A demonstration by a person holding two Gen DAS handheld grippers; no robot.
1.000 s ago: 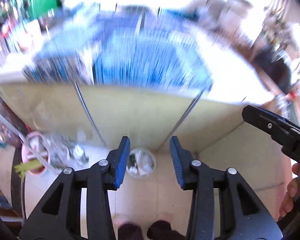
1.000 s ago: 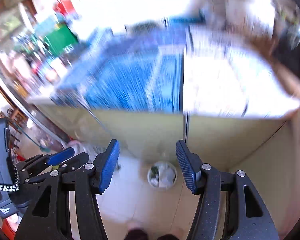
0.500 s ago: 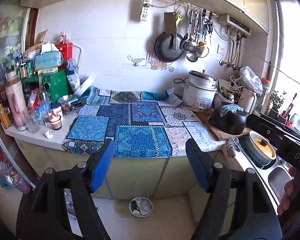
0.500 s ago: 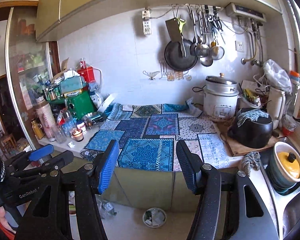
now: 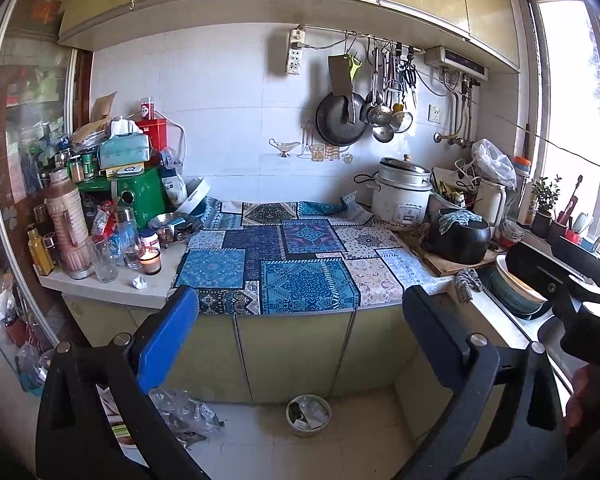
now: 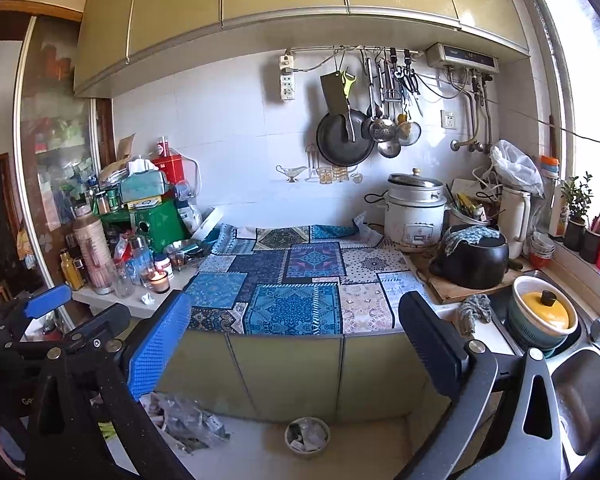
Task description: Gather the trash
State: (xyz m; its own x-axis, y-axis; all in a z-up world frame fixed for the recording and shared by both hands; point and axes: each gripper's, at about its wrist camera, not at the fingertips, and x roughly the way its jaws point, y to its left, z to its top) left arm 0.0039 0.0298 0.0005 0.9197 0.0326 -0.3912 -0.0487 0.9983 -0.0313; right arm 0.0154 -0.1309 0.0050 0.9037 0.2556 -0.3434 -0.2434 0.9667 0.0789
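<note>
A small crumpled white paper lies on the bare counter edge beside a lit candle. A small round trash bin with scraps in it stands on the floor against the cabinet. My left gripper hangs in front of the counter, its jaws opening wide with nothing between them. My right gripper is beside it at the same height, its jaws opening too and holding nothing. Both are well short of the paper and well above the bin.
A blue patchwork cloth covers the counter. Bottles, jars and a glass crowd the left end. A rice cooker, a black pot and a sink fill the right. Crumpled plastic bags lie on the floor.
Both grippers have risen from facing the cabinet front and floor to counter height and tilted up. Both pairs of jaws have spread much wider. The bin now sits low in both views.
</note>
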